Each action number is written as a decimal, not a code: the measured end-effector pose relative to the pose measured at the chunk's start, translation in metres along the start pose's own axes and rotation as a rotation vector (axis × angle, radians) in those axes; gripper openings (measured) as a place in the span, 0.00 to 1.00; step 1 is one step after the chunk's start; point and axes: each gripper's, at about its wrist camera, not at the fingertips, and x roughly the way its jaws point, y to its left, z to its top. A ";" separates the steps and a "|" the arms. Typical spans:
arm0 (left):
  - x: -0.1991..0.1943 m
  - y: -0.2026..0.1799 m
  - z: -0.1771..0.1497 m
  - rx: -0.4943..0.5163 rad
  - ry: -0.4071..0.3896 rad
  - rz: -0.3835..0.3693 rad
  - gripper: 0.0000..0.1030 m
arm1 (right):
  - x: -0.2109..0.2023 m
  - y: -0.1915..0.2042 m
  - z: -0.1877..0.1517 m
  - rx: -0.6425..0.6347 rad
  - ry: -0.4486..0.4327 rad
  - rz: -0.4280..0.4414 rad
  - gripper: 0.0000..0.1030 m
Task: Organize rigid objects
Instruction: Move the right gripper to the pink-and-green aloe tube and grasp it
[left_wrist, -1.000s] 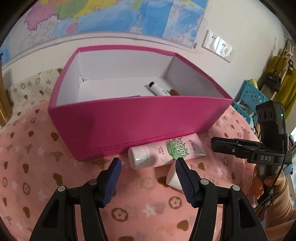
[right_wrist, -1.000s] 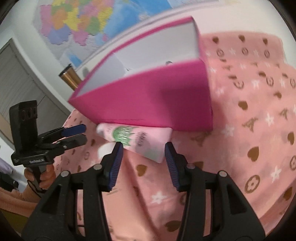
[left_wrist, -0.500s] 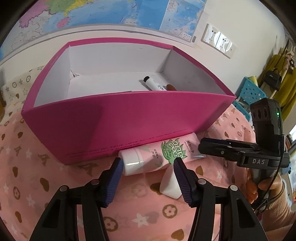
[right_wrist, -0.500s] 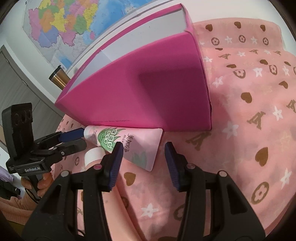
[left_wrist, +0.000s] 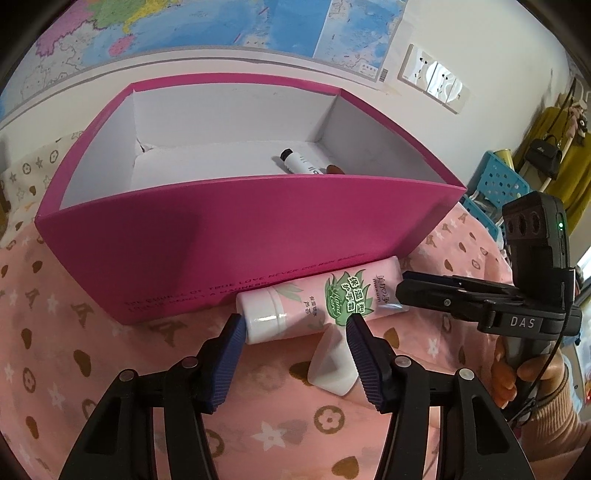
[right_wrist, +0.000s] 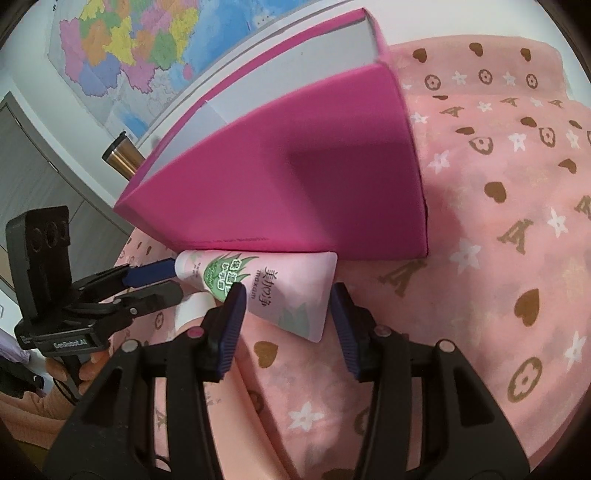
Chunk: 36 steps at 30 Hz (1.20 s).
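Pink tube (left_wrist: 321, 299) flat against magenta box (left_wrist: 229, 236)
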 end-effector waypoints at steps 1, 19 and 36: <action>-0.001 -0.001 0.000 0.001 -0.004 -0.001 0.56 | -0.001 0.001 0.000 -0.001 -0.004 0.000 0.49; -0.032 -0.016 0.005 0.023 -0.073 -0.022 0.56 | -0.037 0.020 0.001 -0.050 -0.067 -0.016 0.49; -0.069 -0.043 0.014 0.071 -0.161 -0.061 0.56 | -0.084 0.041 0.011 -0.117 -0.169 -0.033 0.49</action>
